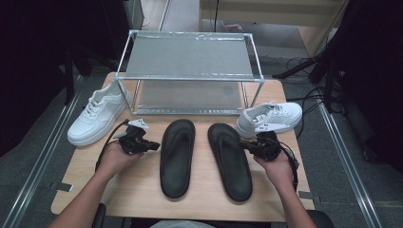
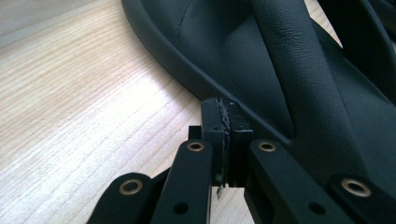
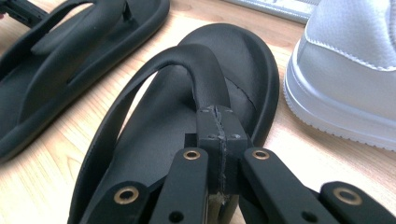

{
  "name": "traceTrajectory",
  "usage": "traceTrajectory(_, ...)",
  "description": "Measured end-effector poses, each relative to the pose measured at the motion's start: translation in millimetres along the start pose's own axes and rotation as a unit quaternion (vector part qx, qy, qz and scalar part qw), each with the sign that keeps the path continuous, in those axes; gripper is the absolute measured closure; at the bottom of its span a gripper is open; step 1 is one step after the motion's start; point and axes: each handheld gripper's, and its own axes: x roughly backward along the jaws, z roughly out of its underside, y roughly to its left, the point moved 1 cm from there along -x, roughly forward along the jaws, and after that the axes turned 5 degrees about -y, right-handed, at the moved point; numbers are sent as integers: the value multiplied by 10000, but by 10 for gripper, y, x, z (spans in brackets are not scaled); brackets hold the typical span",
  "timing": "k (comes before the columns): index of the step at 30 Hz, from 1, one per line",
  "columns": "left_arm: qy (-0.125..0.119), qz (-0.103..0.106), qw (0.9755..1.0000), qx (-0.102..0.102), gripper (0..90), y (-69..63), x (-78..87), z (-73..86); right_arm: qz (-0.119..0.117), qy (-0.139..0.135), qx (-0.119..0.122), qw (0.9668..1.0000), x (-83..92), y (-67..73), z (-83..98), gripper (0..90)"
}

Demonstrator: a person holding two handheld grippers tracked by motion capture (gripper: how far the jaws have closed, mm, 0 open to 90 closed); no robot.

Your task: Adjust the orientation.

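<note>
Light wooden desk (image 1: 142, 190) carrying a two-tier metal-framed shoe rack (image 1: 190, 71) at the far edge. Two black rubber flip-flop sandals lie near centre: left sandal (image 1: 177, 156), right sandal (image 1: 230, 159). Left gripper (image 1: 154, 146), jaws pressed together, at the left sandal's rim; right gripper (image 1: 243, 145), jaws likewise closed, over the right sandal's strap.

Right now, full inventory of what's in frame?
flip-flops: 2, black, side by side mid-table; left flip-flop, right flip-flop
sneakers: 2, white; left sneaker at the table's left edge, right sneaker at the right, beside the rack
shoe rack: 1, silver frame, two grey shelves, back of the table
table: 1, light wood
hands: 2; left hand, right hand
left claw: black, shut, at the left flip-flop's outer edge
right claw: black, shut, over the right flip-flop
</note>
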Motion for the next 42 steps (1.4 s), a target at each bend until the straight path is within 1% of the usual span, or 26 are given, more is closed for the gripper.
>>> traceTrajectory(1,3,20,10000,22,900,5,-7,2,5,-2,12,10000,2,-2,5,900)
traceTrajectory(4,57,63,10000,43,899,18,-33,6,-15,24,-56,10000,4,-20,17,900)
traceTrajectory(8,198,112,9997,24,894,5,-79,6,-33,23,-93,9999,-1,-36,29,900)
traceTrajectory(10,176,114,9998,45,894,2,-86,2,-25,18,-76,10000,-5,-29,32,900)
traceTrajectory(15,194,97,9998,0,895,-5,-100,-7,-15,6,-53,10000,-9,-26,34,900)
traceTrajectory(17,200,128,9997,-12,894,-16,-110,-10,-20,10,-70,10000,-10,-27,34,900)
traceTrajectory(21,225,173,9995,-124,893,-60,-140,-26,-20,9,-57,10000,-12,-28,33,900)
traceTrajectory(23,230,200,9995,-124,890,-89,-159,-34,-23,12,-70,10000,-14,-28,33,900)
traceTrajectory(24,242,212,9993,-167,890,-103,-167,-40,-30,16,-72,10000,-14,-29,34,900)
traceTrajectory(29,282,305,9987,-303,883,-213,-234,-66,-30,17,-71,10000,-18,-24,35,900)
traceTrajectory(33,309,328,9982,-389,882,-276,-272,-87,-38,25,-59,10000,-24,-21,35,900)
traceTrajectory(35,306,327,9982,-409,881,-299,-287,-95,-42,20,-70,10000,-28,-17,37,900)
traceTrajectory(36,314,325,9981,-417,881,-305,-290,-98,-92,-42,-65,9999,-33,-16,39,900)
traceTrajectory(37,320,319,9981,-418,880,-306,-291,-99,-110,-28,-60,9999,-47,-7,39,900)
traceTrajectory(40,315,347,9982,-371,879,-311,-300,-102,-101,-24,21,9999,-59,16,36,900)
traceTrajectory(42,324,396,9979,-389,880,-332,-318,-109,-139,-36,2,9999,-65,11,37,900)
